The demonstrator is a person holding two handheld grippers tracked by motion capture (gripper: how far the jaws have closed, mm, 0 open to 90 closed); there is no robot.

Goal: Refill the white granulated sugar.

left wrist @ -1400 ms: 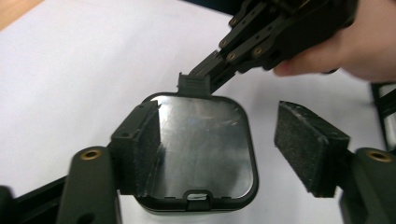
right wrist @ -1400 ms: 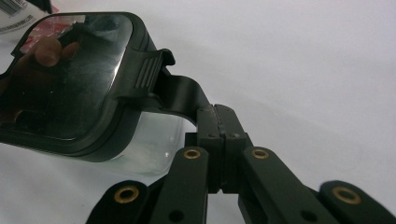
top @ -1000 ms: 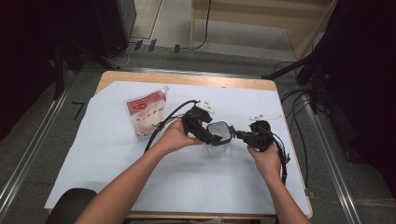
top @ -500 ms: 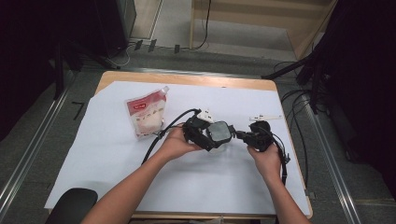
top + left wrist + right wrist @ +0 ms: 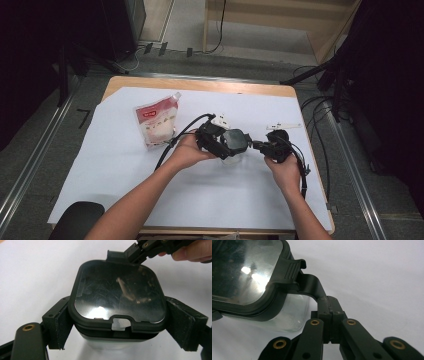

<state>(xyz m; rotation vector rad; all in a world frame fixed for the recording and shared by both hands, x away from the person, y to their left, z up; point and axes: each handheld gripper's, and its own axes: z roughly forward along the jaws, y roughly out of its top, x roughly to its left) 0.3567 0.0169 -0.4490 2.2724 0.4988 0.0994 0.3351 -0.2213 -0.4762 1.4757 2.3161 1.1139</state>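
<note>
The left gripper (image 5: 117, 322) has its two black padded jaws pressed against opposite sides of a clear, rounded-square container with a black-rimmed transparent lid (image 5: 117, 297), clamping it just under the lid's rim. The right gripper (image 5: 329, 312) has its jaws closed together on the black latch flap (image 5: 310, 286) that hangs from one edge of that lid; the flap bends down from a ribbed tab (image 5: 290, 270) into the pinch. In the high view the container (image 5: 234, 142) sits between the two grippers near the middle of the white sheet covering the wooden table (image 5: 200, 85), held by the left hand (image 5: 187, 152) and right hand (image 5: 281, 167). Well apart to the left of the left hand, a white and red spouted pouch (image 5: 156, 125) lies flat on the sheet.
</note>
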